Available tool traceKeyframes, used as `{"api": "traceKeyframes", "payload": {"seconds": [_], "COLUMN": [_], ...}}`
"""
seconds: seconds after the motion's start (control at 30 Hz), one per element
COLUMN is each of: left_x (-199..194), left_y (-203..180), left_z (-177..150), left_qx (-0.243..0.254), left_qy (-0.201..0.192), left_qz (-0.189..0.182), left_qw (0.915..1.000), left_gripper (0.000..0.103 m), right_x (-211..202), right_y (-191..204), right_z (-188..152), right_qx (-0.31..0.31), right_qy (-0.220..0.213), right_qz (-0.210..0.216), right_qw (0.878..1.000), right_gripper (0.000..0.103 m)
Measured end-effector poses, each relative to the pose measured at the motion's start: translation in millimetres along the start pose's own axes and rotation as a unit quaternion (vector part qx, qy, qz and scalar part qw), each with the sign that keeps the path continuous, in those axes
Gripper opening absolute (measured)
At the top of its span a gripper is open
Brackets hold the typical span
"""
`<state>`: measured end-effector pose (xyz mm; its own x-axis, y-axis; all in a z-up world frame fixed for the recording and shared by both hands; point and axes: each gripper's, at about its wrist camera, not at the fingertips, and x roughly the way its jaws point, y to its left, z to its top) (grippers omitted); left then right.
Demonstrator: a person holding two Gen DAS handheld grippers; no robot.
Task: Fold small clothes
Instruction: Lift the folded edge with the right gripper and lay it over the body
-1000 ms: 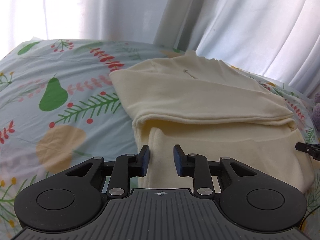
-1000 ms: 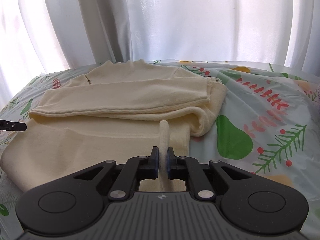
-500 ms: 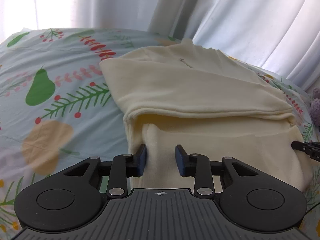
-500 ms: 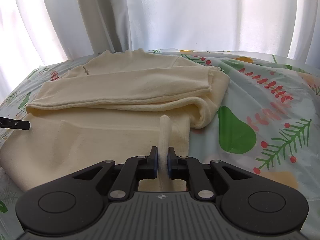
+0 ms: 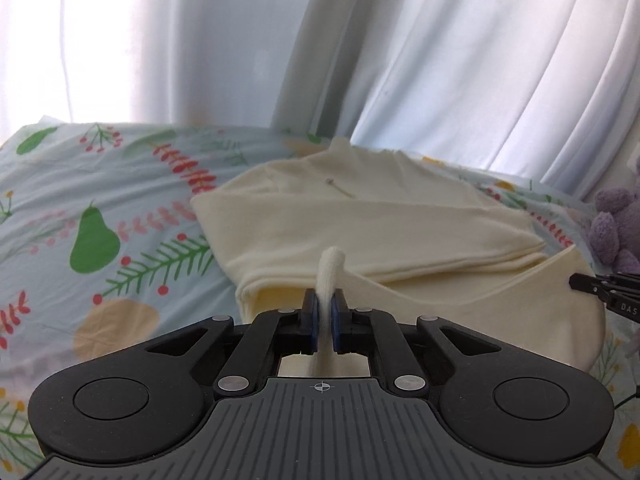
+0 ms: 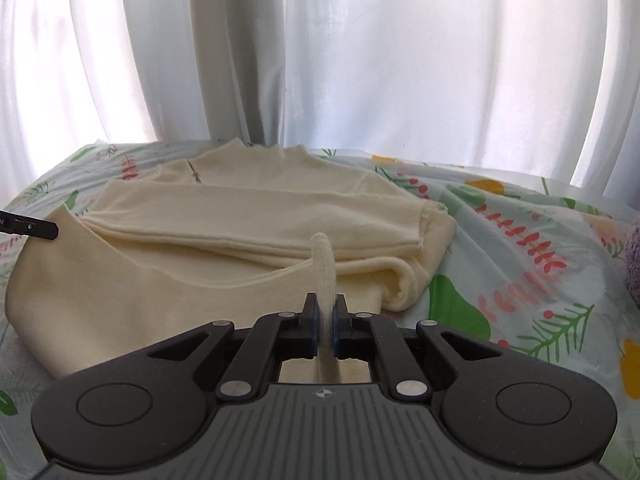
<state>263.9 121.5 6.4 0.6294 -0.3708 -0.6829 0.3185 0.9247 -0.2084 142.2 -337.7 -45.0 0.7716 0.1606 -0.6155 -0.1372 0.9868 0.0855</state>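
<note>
- Left wrist view: the left claw (image 5: 325,322) pinches the hem of the cream sweater (image 5: 360,224), which lies mid-frame on the bed (image 5: 100,184).
- Right wrist view: the right claw (image 6: 325,326) pinches the hem too.
- The knit looks soft, light and floppy; the hem corners seem the best hold.

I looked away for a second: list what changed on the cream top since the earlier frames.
The left gripper, open around the cream top's near hem, has shut on it; the hem now lifts between both grippers. The right gripper keeps its pinch. Folded sleeves and floral sheet lie unchanged.
</note>
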Motion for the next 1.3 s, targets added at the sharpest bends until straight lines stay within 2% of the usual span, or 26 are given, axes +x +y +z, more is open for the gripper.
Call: {"api": "traceKeyframes", "payload": {"seconds": [0.1,0.27,0.4,0.5,0.53,0.6,0.67,0.73,0.9,0.97,1.0,1.03,1.07,1.13,1.3], "left_x": [-1,23,64,98,104,106,98,92,100,101,101,101,101,98,70], "left_y": [3,11,18,31,33,34,35,37,30,27,26,26,25,23,11], "left_z": [20,45,53,46,43,37,32,29,25,23,22,22,23,27,55], "left_qx": [-0.002,-0.003,-0.006,-0.031,-0.032,-0.026,-0.023,-0.019,0.001,0.009,0.013,0.016,0.021,0.026,0.049], "left_qy": [-0.029,-0.047,-0.037,0.001,0.014,0.02,0.007,-0.001,0.027,0.033,0.033,0.033,0.037,0.041,-0.001], "left_qz": [0.009,0.042,0.069,0.057,0.052,0.032,0.01,-0.007,0.009,0.015,0.014,0.014,0.018,0.026,0.023], "left_qw": [0.9995,0.998,0.9969,0.9979,0.9981,0.9989,0.9997,0.9998,0.9996,0.9993,0.9993,0.9992,0.9989,0.9985,0.9985], "left_gripper": [0.008,0.008,0.008,0.009,0.011,0.016,0.039,0.041,0.034,0.031,0.031,0.026,0.015,0.01,0.009], "right_x": [-2,24,56,81,89,101,101,96,92,93,93,94,94,95,80], "right_y": [0,-7,-14,-22,-25,-28,-30,-28,-18,-15,-13,-13,-12,-11,-5], "right_z": [16,42,57,59,56,52,47,45,41,40,40,40,40,40,53], "right_qx": [-0.007,0.009,0.028,0.039,0.043,0.044,0.045,0.034,-0.009,-0.018,-0.024,-0.028,-0.03,-0.035,-0.053], "right_qy": [-0.024,-0.042,-0.033,-0.017,-0.01,0.02,0.03,0.032,0.039,0.046,0.049,0.052,0.052,0.057,0.034], "right_qz": [-0.003,-0.032,-0.043,-0.035,-0.029,-0.036,-0.022,-0.009,-0.015,-0.018,-0.024,-0.027,-0.028,-0.034,-0.038], "right_qw": [1.0,0.999,0.998,0.998,0.999,0.998,0.998,0.999,0.999,0.999,0.998,0.998,0.998,0.997,0.997], "right_gripper": [0.006,0.006,0.006,0.006,0.007,0.015,0.03,0.035,0.034,0.025,0.024,0.021,0.012,0.006,0.005]}}
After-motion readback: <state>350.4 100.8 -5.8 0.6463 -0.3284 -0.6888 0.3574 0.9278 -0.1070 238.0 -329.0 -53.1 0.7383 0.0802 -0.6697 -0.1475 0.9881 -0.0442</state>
